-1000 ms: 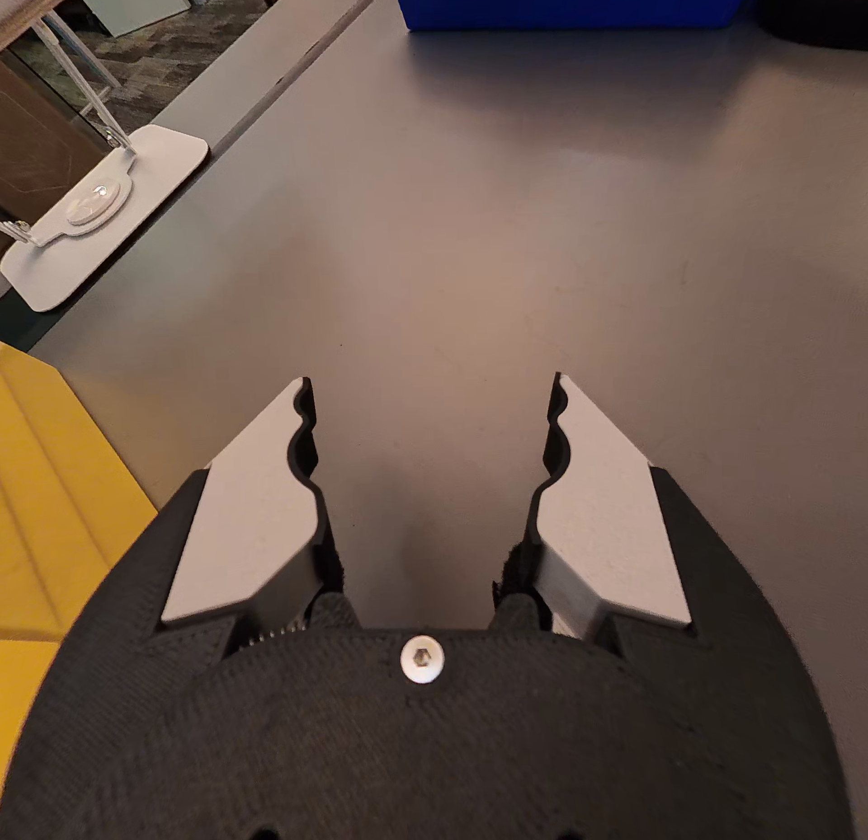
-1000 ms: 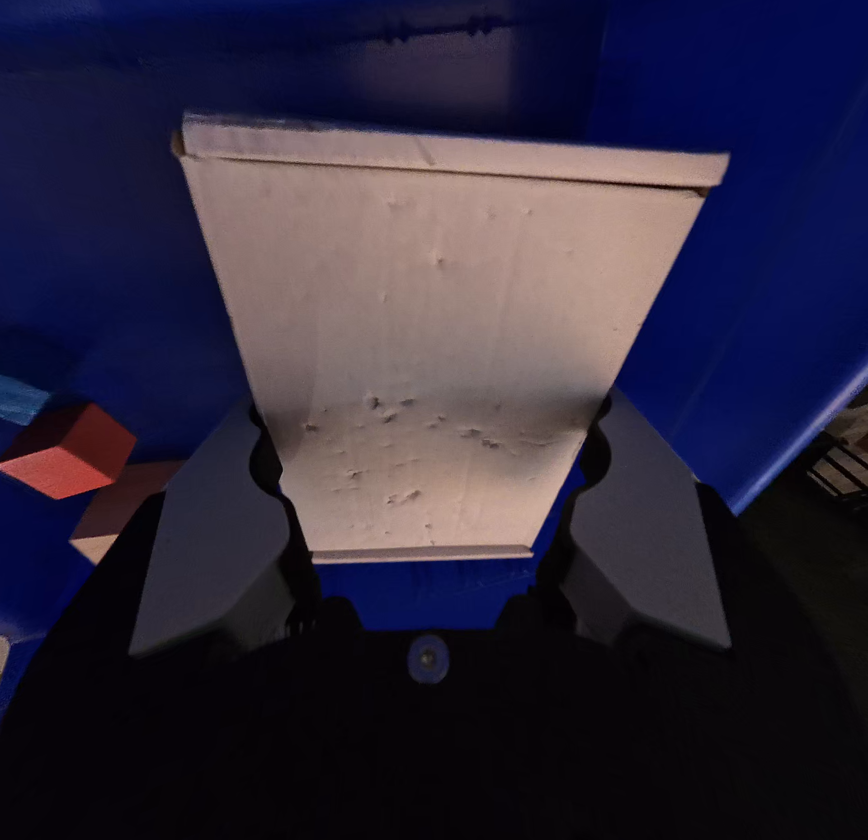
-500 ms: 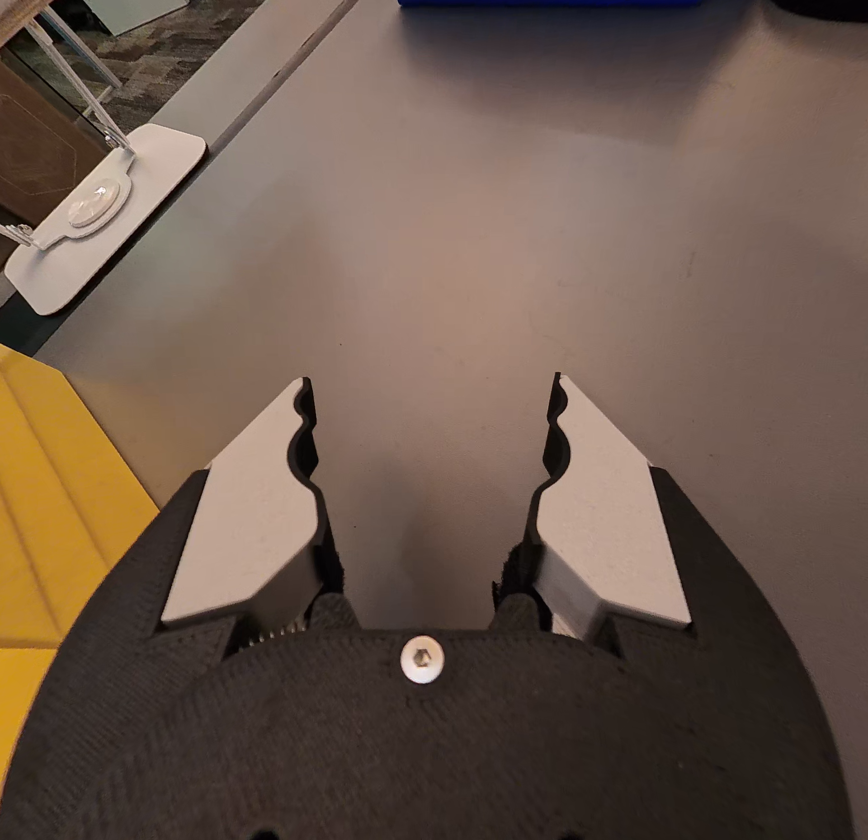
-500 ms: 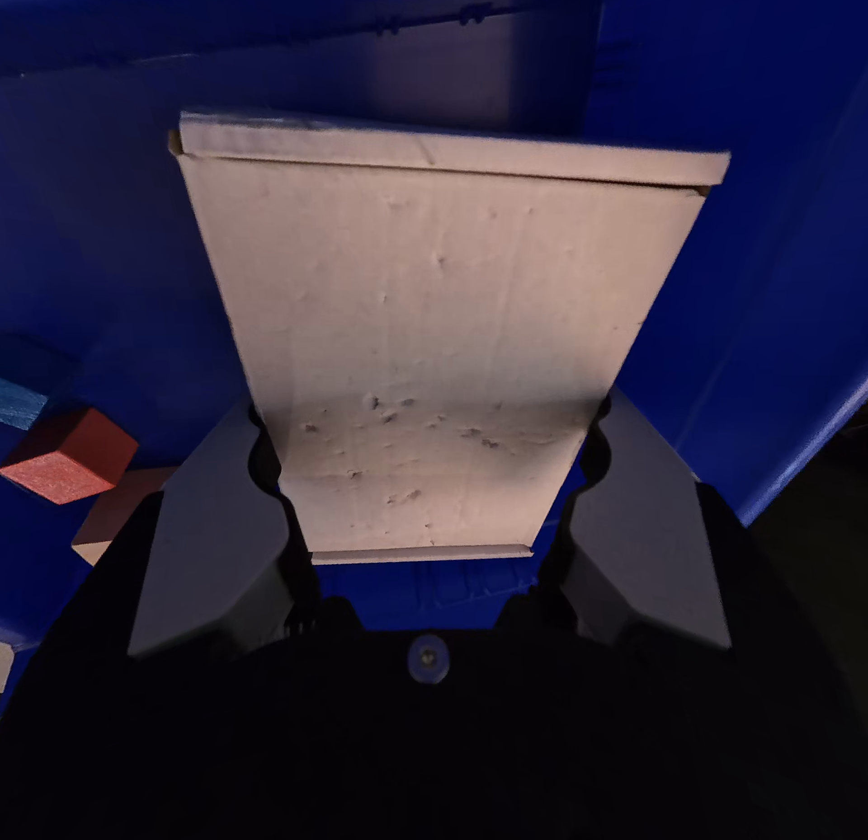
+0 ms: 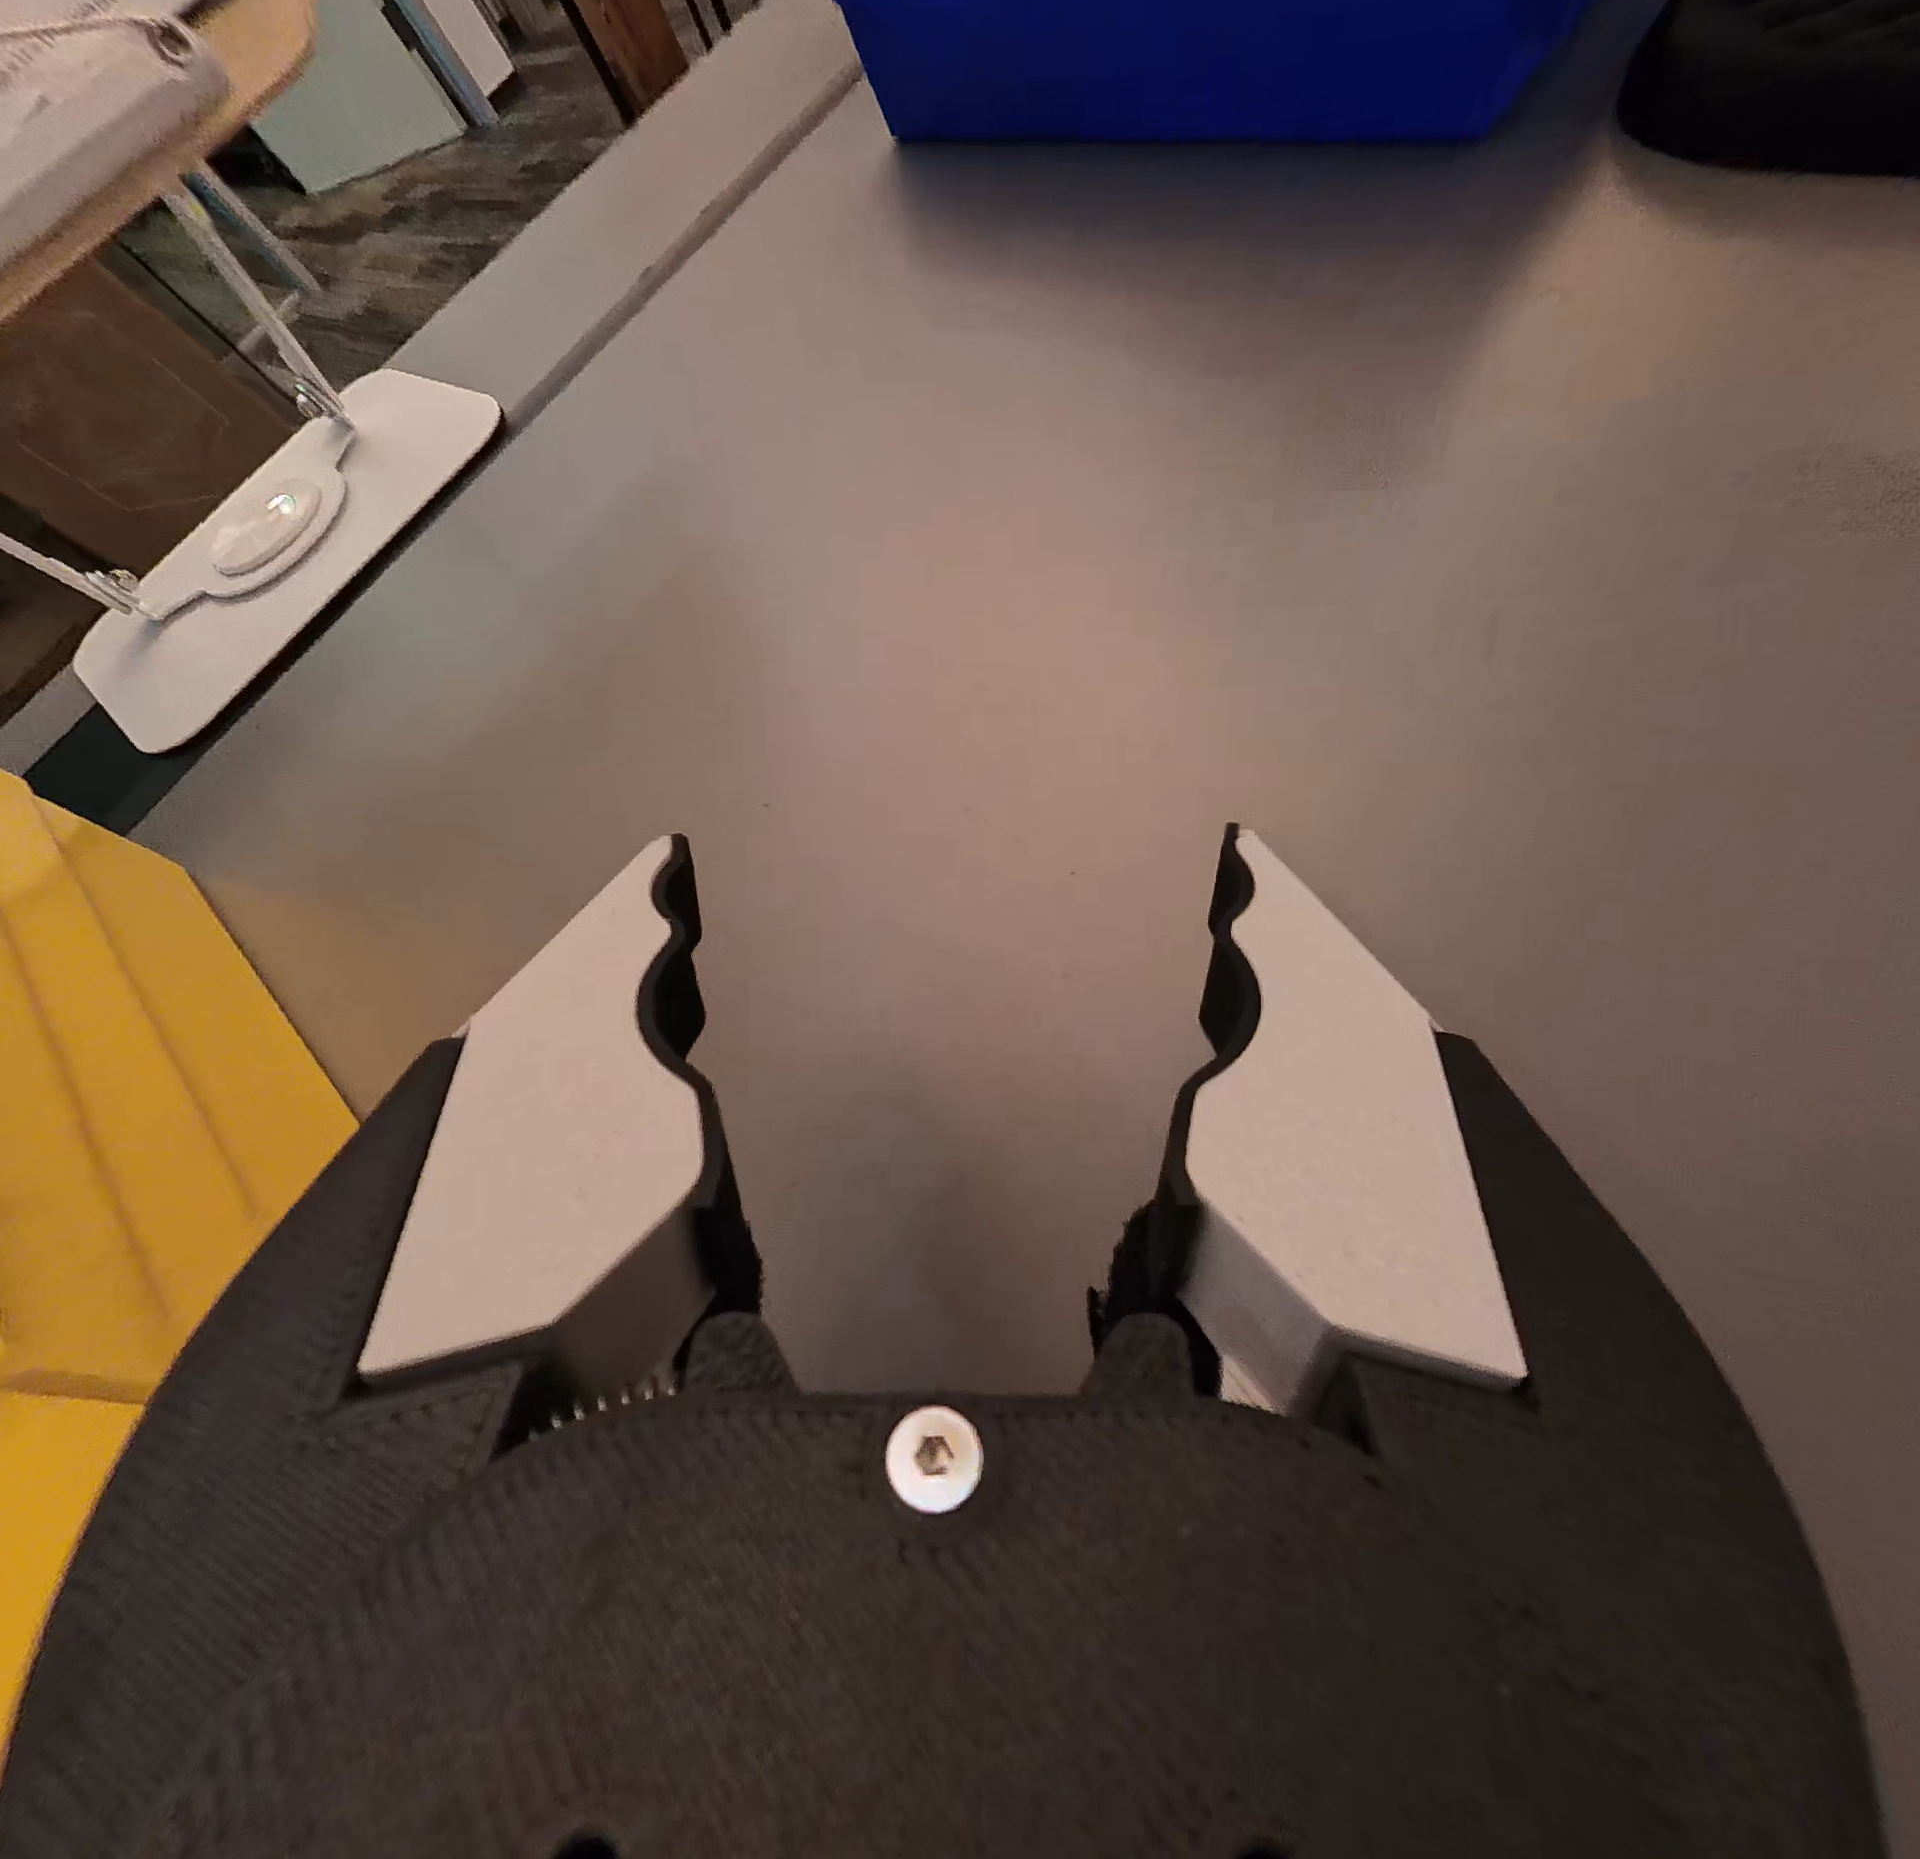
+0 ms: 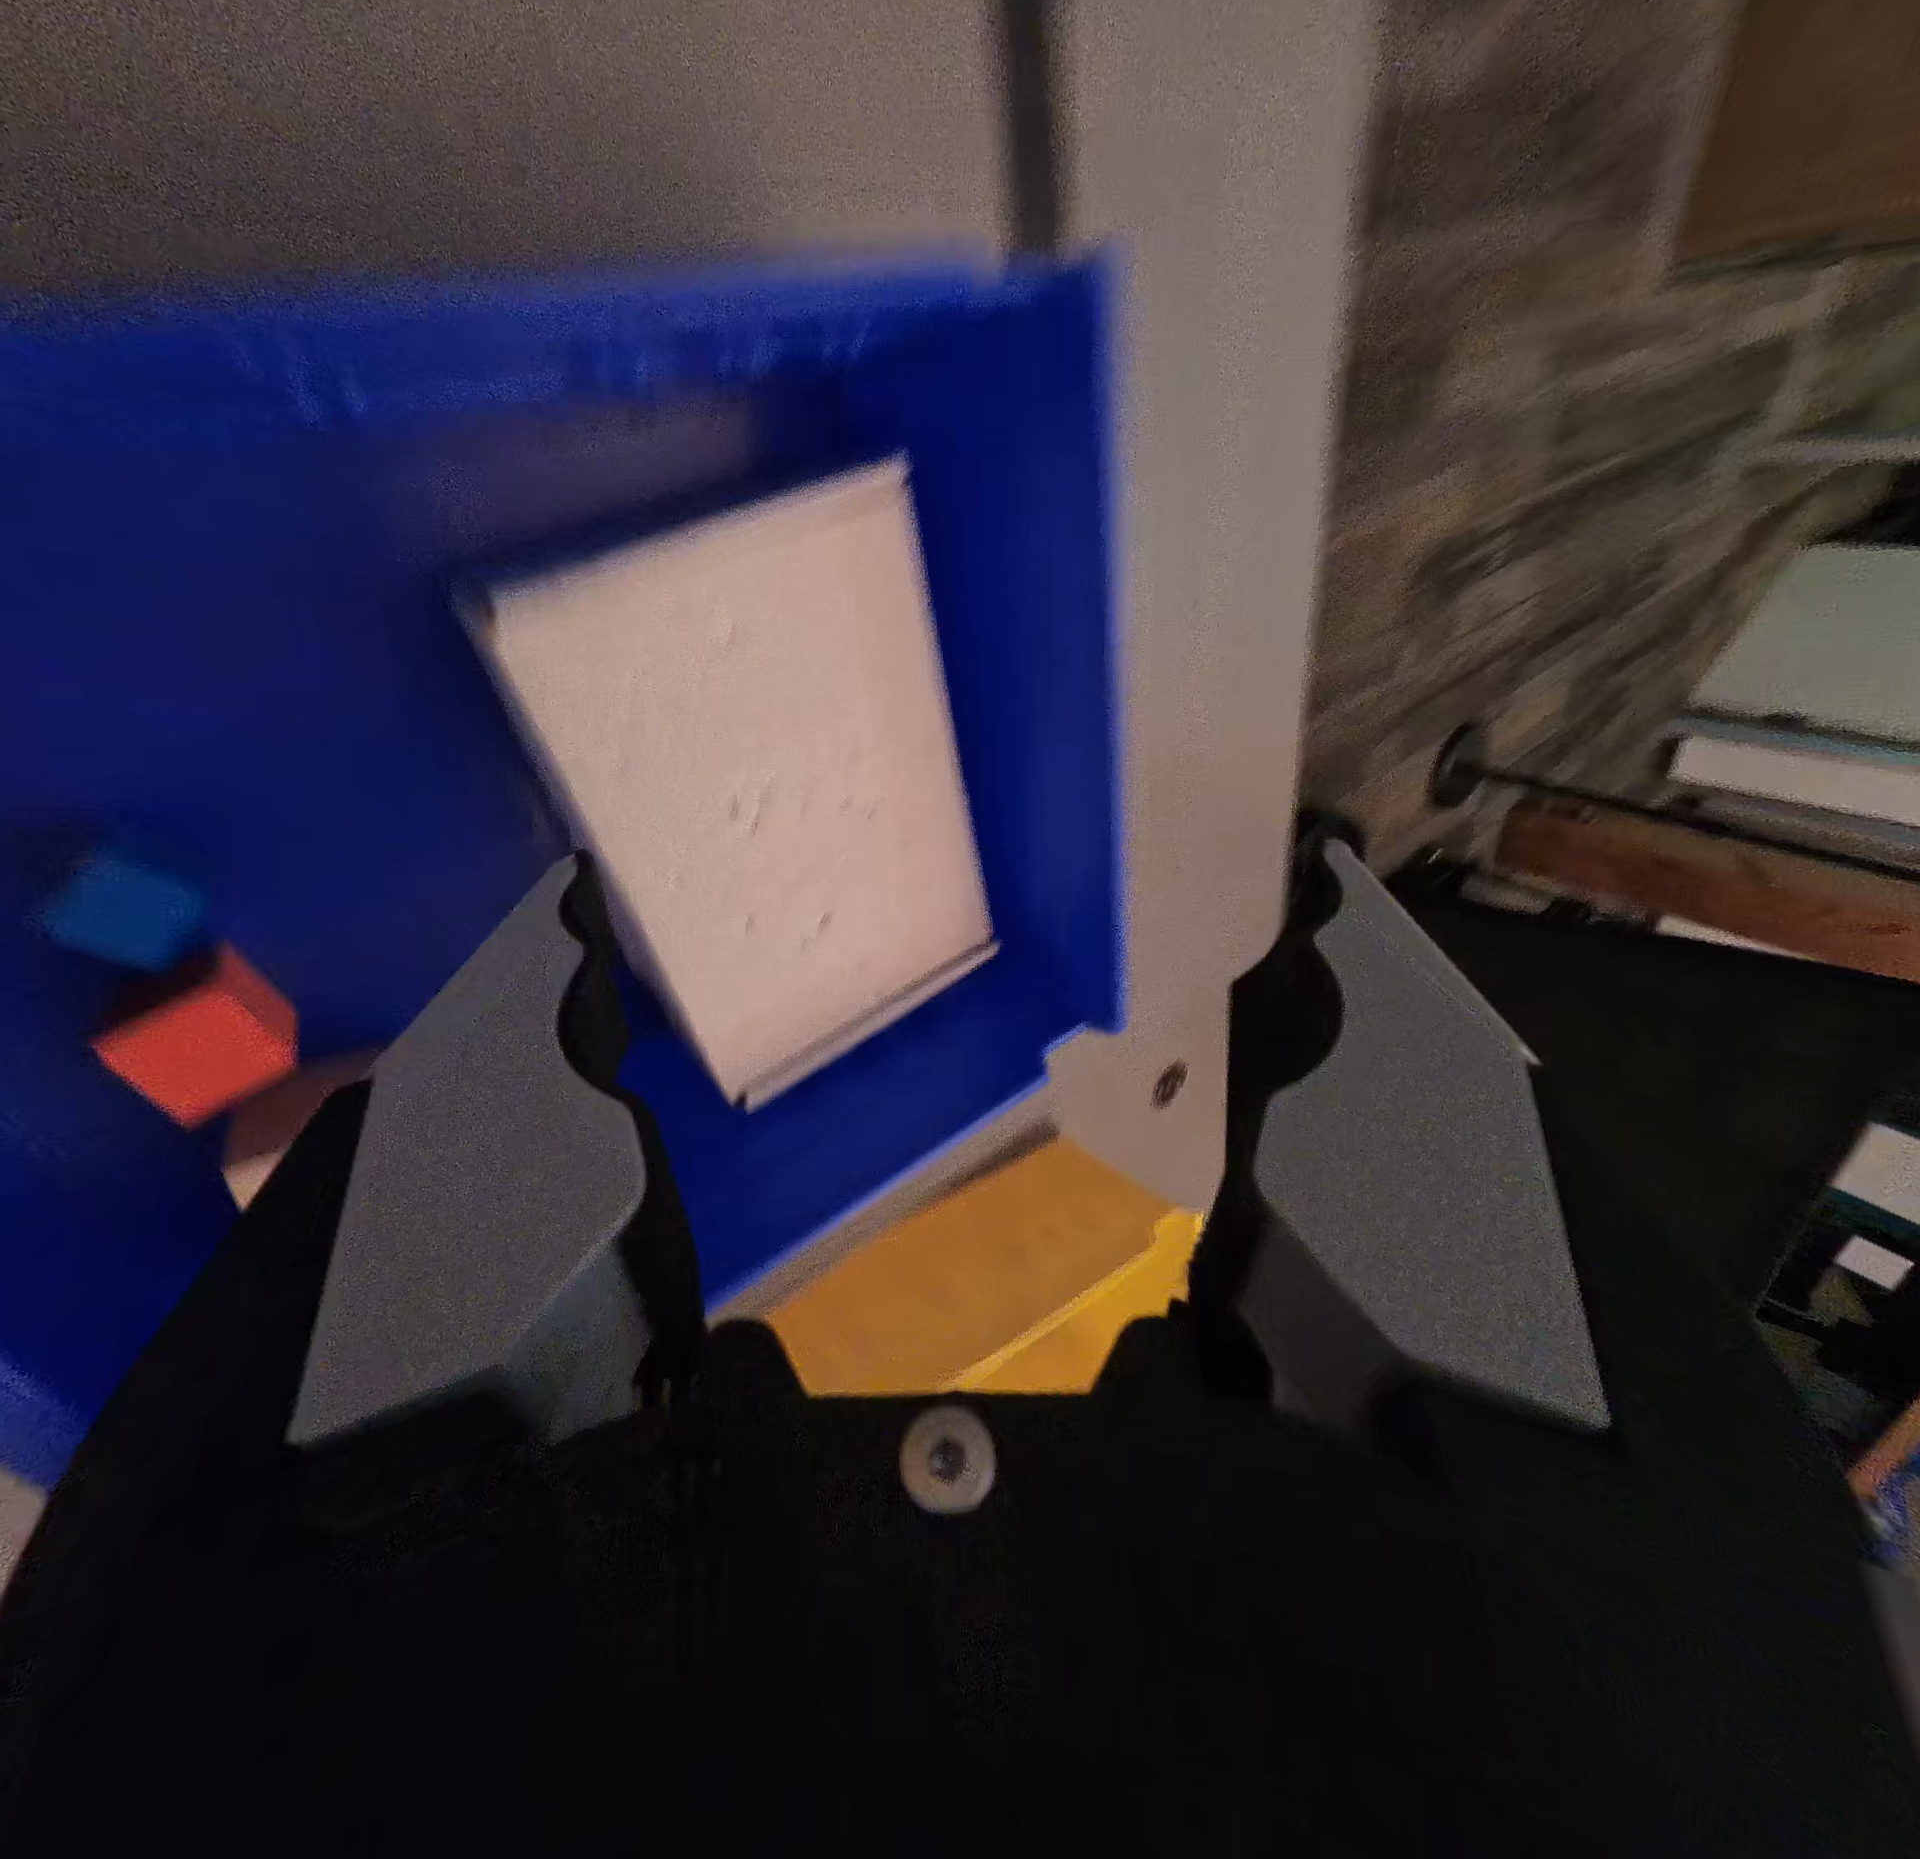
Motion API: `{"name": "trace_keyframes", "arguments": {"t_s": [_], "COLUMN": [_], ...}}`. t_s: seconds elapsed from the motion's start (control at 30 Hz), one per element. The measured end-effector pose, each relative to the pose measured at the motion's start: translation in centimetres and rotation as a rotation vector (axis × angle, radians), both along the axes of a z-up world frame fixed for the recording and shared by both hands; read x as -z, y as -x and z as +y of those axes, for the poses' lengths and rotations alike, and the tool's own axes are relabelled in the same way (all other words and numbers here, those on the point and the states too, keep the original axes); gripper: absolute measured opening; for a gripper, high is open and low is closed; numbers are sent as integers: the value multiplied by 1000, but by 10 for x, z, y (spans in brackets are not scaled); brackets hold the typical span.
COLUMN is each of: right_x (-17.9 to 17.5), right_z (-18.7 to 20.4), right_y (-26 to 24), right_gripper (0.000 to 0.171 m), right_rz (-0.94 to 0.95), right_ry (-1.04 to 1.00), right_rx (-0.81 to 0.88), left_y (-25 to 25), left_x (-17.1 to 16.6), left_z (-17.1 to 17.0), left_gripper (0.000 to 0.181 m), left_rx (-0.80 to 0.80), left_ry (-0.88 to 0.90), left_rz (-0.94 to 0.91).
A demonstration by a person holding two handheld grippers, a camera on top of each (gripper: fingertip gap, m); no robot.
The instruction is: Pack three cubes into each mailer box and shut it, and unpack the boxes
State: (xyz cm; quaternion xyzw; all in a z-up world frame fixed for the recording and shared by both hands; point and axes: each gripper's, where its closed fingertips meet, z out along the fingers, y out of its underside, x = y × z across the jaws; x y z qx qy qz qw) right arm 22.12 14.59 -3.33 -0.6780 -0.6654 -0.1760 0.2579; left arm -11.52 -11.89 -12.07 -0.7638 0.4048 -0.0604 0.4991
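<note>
Half a second ago the right tool [image 6: 940,874] gripped the white mailer box [image 6: 748,822] between its fingers, low inside the blue bin [image 6: 260,583]. Now its fingers stand wide apart with nothing between them, and the closed box lies on the bin floor near the right-hand wall, apart from the fingertips. The view has pulled back and swung right: the bin's rim, a pale wall behind it and blurred room clutter to the right now show, all smeared by motion. A red cube [image 6: 192,1046] and a blue cube [image 6: 125,910] sit together at the bin's left side, much as before. A yellow surface [image 6: 977,1290] shows between the finger bases.

The left tool [image 5: 956,843] is little changed: fingers spread wide, empty, held over the bare grey tabletop [image 5: 1039,562] and angled down toward it. Its view has tipped up slightly, so more of the blue bin [image 5: 1195,43] shows at the far edge. A white stand base [image 5: 281,562] rests at the tabletop's left edge, and a yellow surface [image 5: 114,1082] lies at lower left.
</note>
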Motion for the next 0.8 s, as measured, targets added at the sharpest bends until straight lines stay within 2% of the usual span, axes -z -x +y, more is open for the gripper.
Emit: {"name": "trace_keyframes", "arguments": {"t_s": [0.1, 0.2, 0.27, 0.33, 0.4, 0.43, 0.5, 0.6, 0.77, 0.8], "right_x": [-79, -160, -192, -213, -220, -222, -220, -213, -172, -170], "right_z": [-22, -65, -97, -119, -122, -123, -125, -122, -114, -113], "right_y": [48, 80, 90, 96, 103, 109, 120, 130, 153, 156], "right_gripper": [128, 126, 129, 123, 117, 117, 119, 121, 125, 125], "right_rz": [402, 878, 1139, 1275, 1300, 1292, 1250, 1238, 1030, 1016], "right_ry": [-189, -351, -425, -498, -485, -465, -433, -433, -354, -351], "right_rx": [-26, -73, -152, -217, -199, -203, -238, -274, -348, -353], "left_y": [3, 24, 57, 94, 130, 146, 168, 189, 213, 219], "left_x": [-27, -77, -115, -147, -158, -153, -134, -96, -38, -31], "left_z": [2, 13, 26, 42, 65, 78, 103, 129, 164, 171], "left_gripper": [97, 95, 96, 97, 101, 110, 120, 110, 137, 137], "left_rx": [-7, -69, -153, -227, -276, -287, -255, -140, -40, -32], "left_ry": [-35, -125, -241, -366, -353, -285, -112, 82, 391, 425], "left_rz": [-114, -256, -277, -191, -39, 34, 166, 342, 550, 600]}}
